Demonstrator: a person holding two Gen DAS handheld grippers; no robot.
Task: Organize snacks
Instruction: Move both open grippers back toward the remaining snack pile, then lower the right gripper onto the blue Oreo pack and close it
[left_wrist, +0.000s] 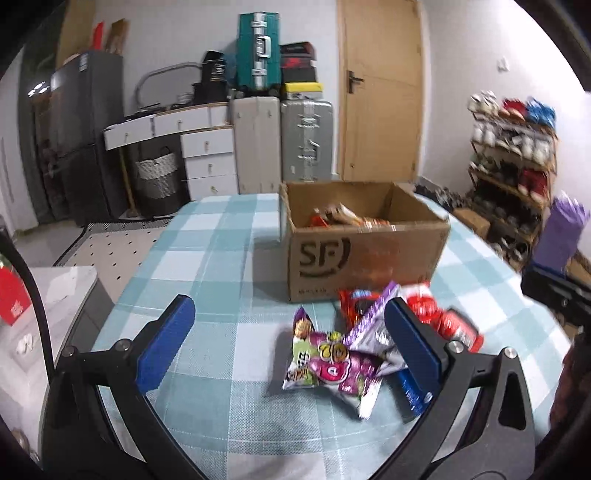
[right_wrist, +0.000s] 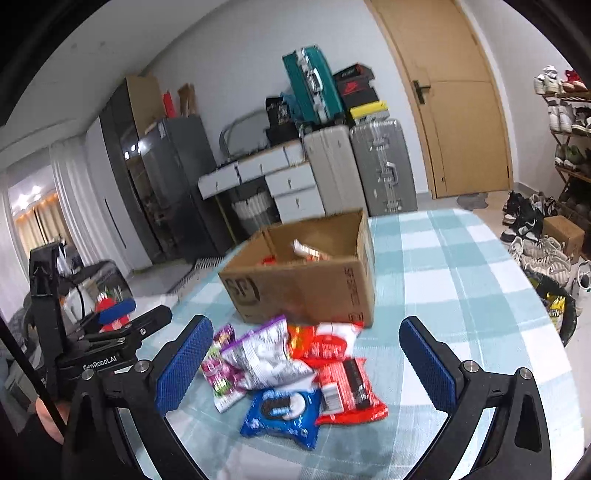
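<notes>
A pile of snack packets lies on the checked tablecloth just in front of an open cardboard box (left_wrist: 365, 254) (right_wrist: 306, 284) that holds several snacks. The pile has a purple and green candy bag (left_wrist: 328, 363) (right_wrist: 221, 369), a purple and silver bag (left_wrist: 369, 325) (right_wrist: 262, 354), a blue cookie pack (right_wrist: 284, 410) and red packets (left_wrist: 450, 321) (right_wrist: 347, 387). My left gripper (left_wrist: 291, 343) is open above the table, its right finger beside the pile. My right gripper (right_wrist: 306, 369) is open, with the pile lying between its fingers and nothing held.
The table (left_wrist: 207, 251) (right_wrist: 461, 266) has a rounded edge on the right. Behind it stand suitcases (left_wrist: 306, 140), a white drawer desk (left_wrist: 207, 147) and a door (left_wrist: 380, 88). A shoe rack (left_wrist: 513, 147) stands right. The left gripper's body (right_wrist: 110, 332) shows in the right wrist view.
</notes>
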